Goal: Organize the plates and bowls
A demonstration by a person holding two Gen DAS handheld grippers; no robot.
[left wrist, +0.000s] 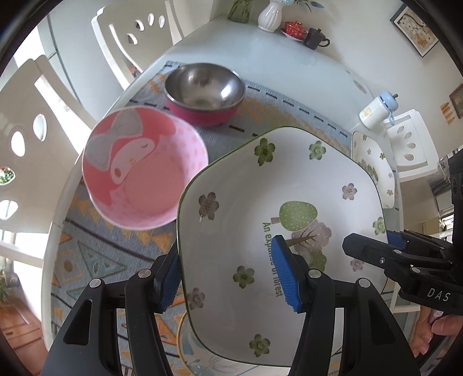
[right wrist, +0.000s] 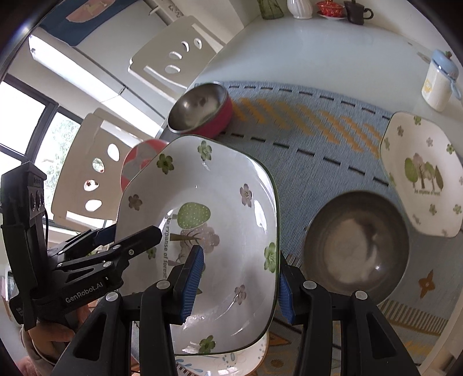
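Note:
A square white floral plate (left wrist: 246,202) (right wrist: 231,202) hangs tilted above the patterned mat, held by both grippers. My left gripper (left wrist: 227,260) is shut on its left rim, and it shows in the right wrist view as a black gripper (right wrist: 133,231). On the opposite rim, my right gripper (right wrist: 240,260) (left wrist: 367,240) is also shut. A round plate (right wrist: 231,361) lies partly hidden under the held one. On the mat stand a pink cartoon bowl (left wrist: 144,167), a steel bowl with a red outside (left wrist: 205,89), a grey bowl (right wrist: 356,240) and a second floral plate (right wrist: 425,176).
A white bottle with a blue lid (right wrist: 439,84) stands at the table's right side. A white vase (left wrist: 270,14), a red cup on a saucer (left wrist: 293,29) and a dark teapot (left wrist: 315,37) sit at the far edge. White chairs (left wrist: 29,121) flank the left.

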